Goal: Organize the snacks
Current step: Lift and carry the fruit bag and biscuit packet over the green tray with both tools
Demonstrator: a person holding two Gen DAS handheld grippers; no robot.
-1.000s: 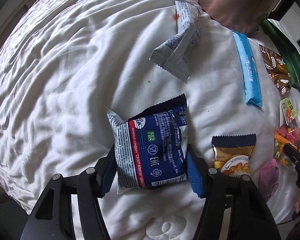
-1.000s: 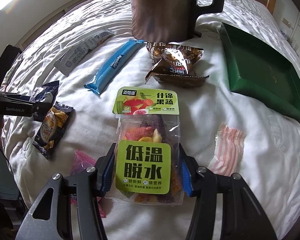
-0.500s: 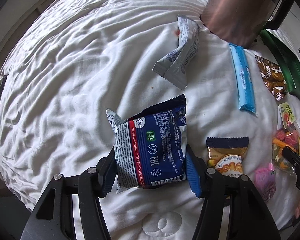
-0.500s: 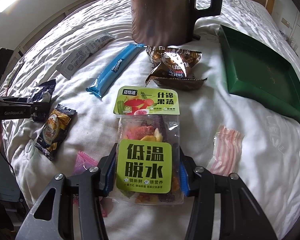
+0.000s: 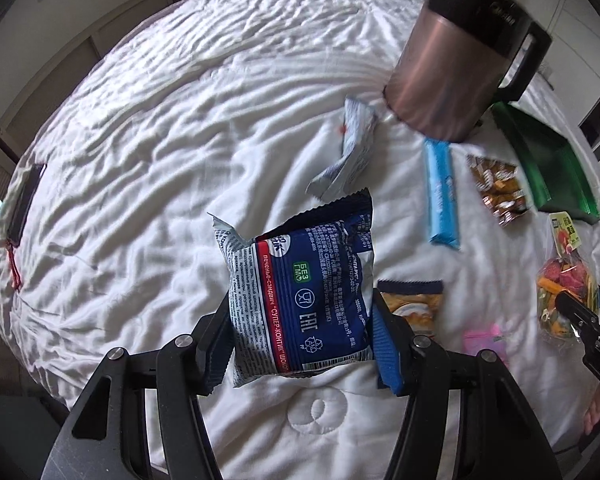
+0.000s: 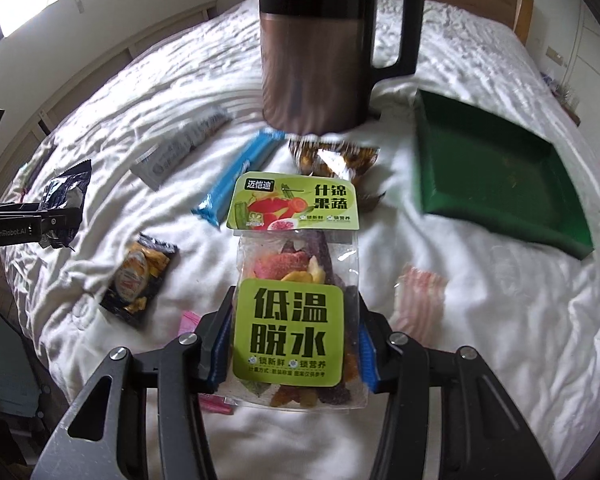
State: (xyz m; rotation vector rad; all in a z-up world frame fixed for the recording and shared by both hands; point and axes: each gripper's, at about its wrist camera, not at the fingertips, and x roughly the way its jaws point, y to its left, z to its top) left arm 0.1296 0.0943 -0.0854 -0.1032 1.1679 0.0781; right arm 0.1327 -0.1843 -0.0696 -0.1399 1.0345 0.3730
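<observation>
The left gripper [image 5: 300,344] has its jaws clenched on a dark blue and white foil biscuit packet with Cyrillic print [image 5: 300,300], blue pads pressing its two side edges; the packet stands up between the jaws, clear of the white quilted bed cover [image 5: 160,140]. Just right of these jaws lies a small dark packet with a gold label [image 5: 414,300], and beyond them a grey-white printed sachet [image 5: 348,152], a long light-blue wrapped bar [image 5: 442,192] and a brown patterned snack bag [image 5: 498,190]. Farther off stands a copper-coloured kettle with a black handle [image 5: 452,76], blurred.

The right gripper [image 6: 290,348] grasps a clear bag of dried fruit and vegetable chips with green labels [image 6: 292,292], its jaws pinching the lower sides of the bag. Ahead and right of these jaws sits a dark green square tray [image 6: 500,184] on the bed. Just right of the jaws lies a pink-and-white striped sachet [image 6: 420,300]; a pink wrapper [image 6: 192,320] shows at their left.
</observation>
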